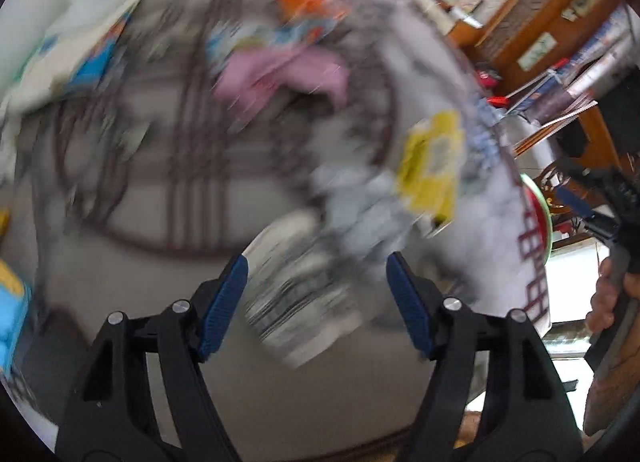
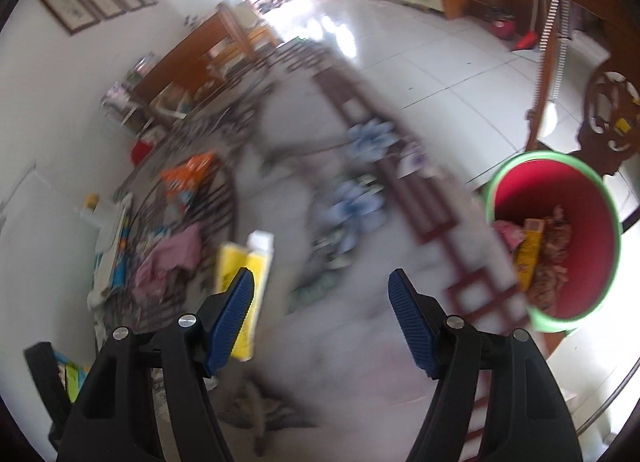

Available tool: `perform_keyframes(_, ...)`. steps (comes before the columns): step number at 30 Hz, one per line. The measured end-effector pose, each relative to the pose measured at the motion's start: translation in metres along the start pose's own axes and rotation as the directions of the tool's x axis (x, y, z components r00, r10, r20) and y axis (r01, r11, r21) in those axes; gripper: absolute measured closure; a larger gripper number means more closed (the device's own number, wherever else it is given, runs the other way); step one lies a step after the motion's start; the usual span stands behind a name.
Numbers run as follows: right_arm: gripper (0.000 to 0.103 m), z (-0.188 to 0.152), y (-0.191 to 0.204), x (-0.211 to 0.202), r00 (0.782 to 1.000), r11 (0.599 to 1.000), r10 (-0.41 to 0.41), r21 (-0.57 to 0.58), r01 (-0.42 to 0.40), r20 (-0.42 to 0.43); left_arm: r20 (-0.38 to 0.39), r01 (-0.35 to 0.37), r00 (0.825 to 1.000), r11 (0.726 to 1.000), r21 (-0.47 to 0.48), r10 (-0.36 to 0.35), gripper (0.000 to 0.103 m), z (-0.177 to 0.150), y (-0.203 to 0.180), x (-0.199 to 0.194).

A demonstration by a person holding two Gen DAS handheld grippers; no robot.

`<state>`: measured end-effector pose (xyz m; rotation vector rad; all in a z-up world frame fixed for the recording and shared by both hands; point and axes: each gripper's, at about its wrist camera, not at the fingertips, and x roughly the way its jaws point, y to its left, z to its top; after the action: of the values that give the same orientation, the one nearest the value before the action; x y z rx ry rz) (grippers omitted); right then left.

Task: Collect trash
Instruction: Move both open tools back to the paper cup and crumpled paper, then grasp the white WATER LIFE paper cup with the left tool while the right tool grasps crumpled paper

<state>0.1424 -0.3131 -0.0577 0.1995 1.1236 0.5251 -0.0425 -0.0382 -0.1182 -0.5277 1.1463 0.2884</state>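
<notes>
Trash scattered over the table, both grippers wide apart and empty.
I'd steady my left gripper over the blurred wrapper, then carry it to the bin at the table's edge.

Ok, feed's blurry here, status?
Left gripper and right gripper open, empty. Yellow packet on table, bin at table edge. Nothing blocking.
</notes>
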Motion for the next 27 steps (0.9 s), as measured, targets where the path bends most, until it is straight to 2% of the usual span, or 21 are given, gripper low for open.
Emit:
perform_keyframes(4,0.035,-0.013,0.036,0.013,0.999,0.998,0.02,-0.061,-0.022,-0.035,-0.046,0.014,0.999,1.0,0.028,-0.013,0.033,-0.014,0.009,0.013)
perform_keyframes(7,0.035,-0.024,0.066,0.022,0.997,0.992,0.035,-0.122,-0.042,-0.061,-0.06,0.063,0.996,0.997,0.051,-0.06,0.032,-0.017,0.008,0.022)
perform_keyframes(11,0.035,-0.036,0.1,0.031,0.994,0.979,0.059,-0.19,-0.077,-0.096,-0.057,0.073,0.996,0.992,0.103,-0.068,0.033,-0.015,0.008,0.025)
perform_keyframes(14,0.035,-0.048,0.126,0.045,0.985,0.962,0.074,-0.249,-0.112,-0.155,-0.043,0.045,0.998,0.991,0.124,-0.04,0.034,-0.012,0.016,0.021)
perform_keyframes(18,0.036,-0.061,0.151,0.071,0.969,0.944,0.065,-0.3,-0.138,-0.239,-0.024,0.016,1.0,0.993,0.119,-0.014,0.035,-0.007,0.034,0.015)
perform_keyframes(22,0.036,-0.071,0.162,0.1,0.954,0.933,0.012,-0.339,-0.118,-0.299,-0.011,0.0,1.0,0.993,0.115,0.001,0.033,-0.005,0.05,0.009)
perform_keyframes(25,0.036,-0.077,0.164,0.112,0.946,0.933,-0.016,-0.345,-0.102,-0.324,-0.011,0.006,1.0,0.996,0.093,-0.005,0.032,-0.006,0.058,0.007)
perform_keyframes(27,0.041,-0.081,0.169,0.117,0.945,0.924,-0.037,-0.372,-0.092,-0.326,-0.015,0.011,1.0,0.997,0.071,-0.01,0.032,-0.007,0.062,0.006)
